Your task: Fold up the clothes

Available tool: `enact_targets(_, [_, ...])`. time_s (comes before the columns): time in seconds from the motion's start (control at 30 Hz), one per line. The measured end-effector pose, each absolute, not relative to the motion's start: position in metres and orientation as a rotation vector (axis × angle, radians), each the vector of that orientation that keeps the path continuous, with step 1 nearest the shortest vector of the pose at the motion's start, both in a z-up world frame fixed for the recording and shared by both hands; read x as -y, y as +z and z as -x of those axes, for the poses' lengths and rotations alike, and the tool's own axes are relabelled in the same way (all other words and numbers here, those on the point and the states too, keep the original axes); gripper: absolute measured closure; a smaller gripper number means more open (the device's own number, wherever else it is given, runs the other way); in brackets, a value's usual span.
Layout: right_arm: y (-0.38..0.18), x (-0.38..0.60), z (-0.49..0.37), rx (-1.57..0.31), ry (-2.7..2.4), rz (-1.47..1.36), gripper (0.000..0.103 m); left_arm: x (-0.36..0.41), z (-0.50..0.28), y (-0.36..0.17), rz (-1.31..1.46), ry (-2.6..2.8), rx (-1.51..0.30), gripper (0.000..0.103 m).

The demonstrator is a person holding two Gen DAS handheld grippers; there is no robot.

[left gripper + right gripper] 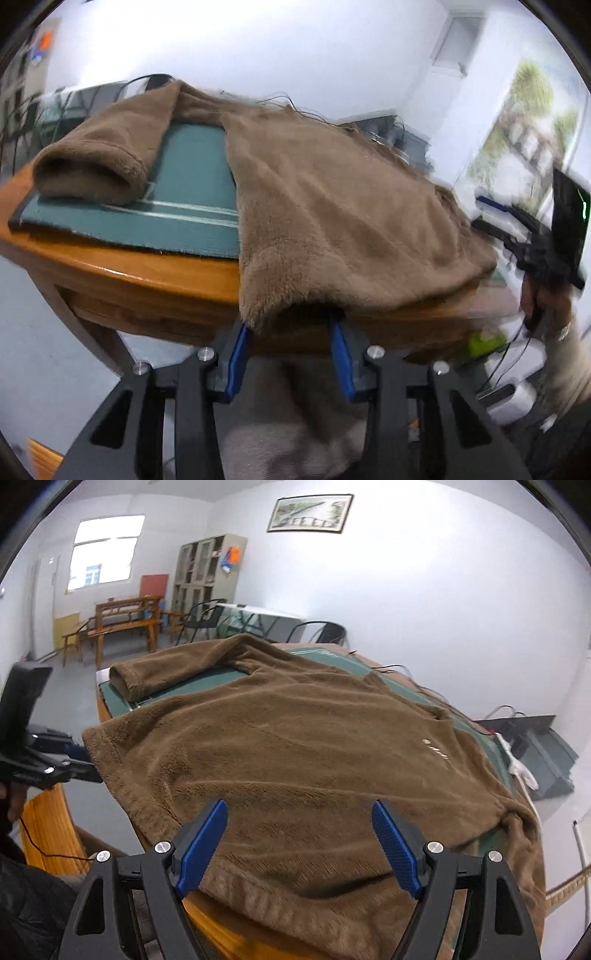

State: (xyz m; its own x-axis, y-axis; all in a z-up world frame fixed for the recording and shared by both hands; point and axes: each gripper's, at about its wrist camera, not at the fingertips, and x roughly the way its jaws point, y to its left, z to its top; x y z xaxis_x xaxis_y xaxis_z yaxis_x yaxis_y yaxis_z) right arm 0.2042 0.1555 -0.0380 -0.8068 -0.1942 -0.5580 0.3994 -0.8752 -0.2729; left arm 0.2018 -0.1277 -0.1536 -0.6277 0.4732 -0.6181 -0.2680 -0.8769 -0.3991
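- Left wrist view, item 1: sleeve [92,173], lying far left on the green mat [177,192], cuff end nearest me, well clear of both tools.
- Item 2: wooden table [122,273], front edge curving under the mat.
- Item 3: brown fleece sweater [332,214], body spread flat, hem draped over the near table edge, long axis running away from me toward the collar.
- Item 4: my left gripper [291,325], blue fingers [236,354] pushed up under the hem corner; tips hidden by pile, so I cannot tell whether they pinch it.
- Right wrist view, item 5: my right gripper [299,842], jaws spread wide, nothing in them, hovering over the hem [280,897].
- Judgement: both tools sit at the hem, left one closer in; next lift goes hem toward collar.
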Motion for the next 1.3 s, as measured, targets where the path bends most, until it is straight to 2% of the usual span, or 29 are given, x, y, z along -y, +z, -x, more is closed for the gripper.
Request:
enact_targets(0.07, [-0.038,-0.161,-0.215,-0.573,-2.718,-0.724,0.021,0.132,-0.203,-0.154,1.042,2.497,0.398,0.072])
enact_targets(0.43, [-0.054,-0.185,-0.241,-0.493,-2.802,-0.732,0.021,0.124,-0.197,-0.124,0.893,2.595,0.363,0.072])
enact_targets(0.83, [-0.099,-0.158,-0.278,-0.867,-2.767,-0.674,0.021,0.114,-0.182,-0.107,0.823,2.682,0.402,0.072])
enact_targets(1.03, [-0.094,-0.168,-0.253,-1.017,-2.886,-0.691,0.021,0.129,-0.185,-0.071,0.69,2.752,0.429,0.072])
enact_targets(1.17, [-0.089,-0.2,-0.23,-1.067,-2.994,-0.804,0.021,0.126,-0.183,-0.065,0.687,2.747,0.411,0.072])
enact_targets(1.23, [-0.084,-0.221,-0.223,-1.01,-3.08,-0.843,0.021,0.124,-0.182,-0.066,0.696,2.752,0.397,0.072])
enact_targets(1.3, [-0.078,-0.24,-0.222,-0.851,-3.118,-0.885,0.021,0.121,-0.181,-0.069,0.709,2.759,0.381,0.072])
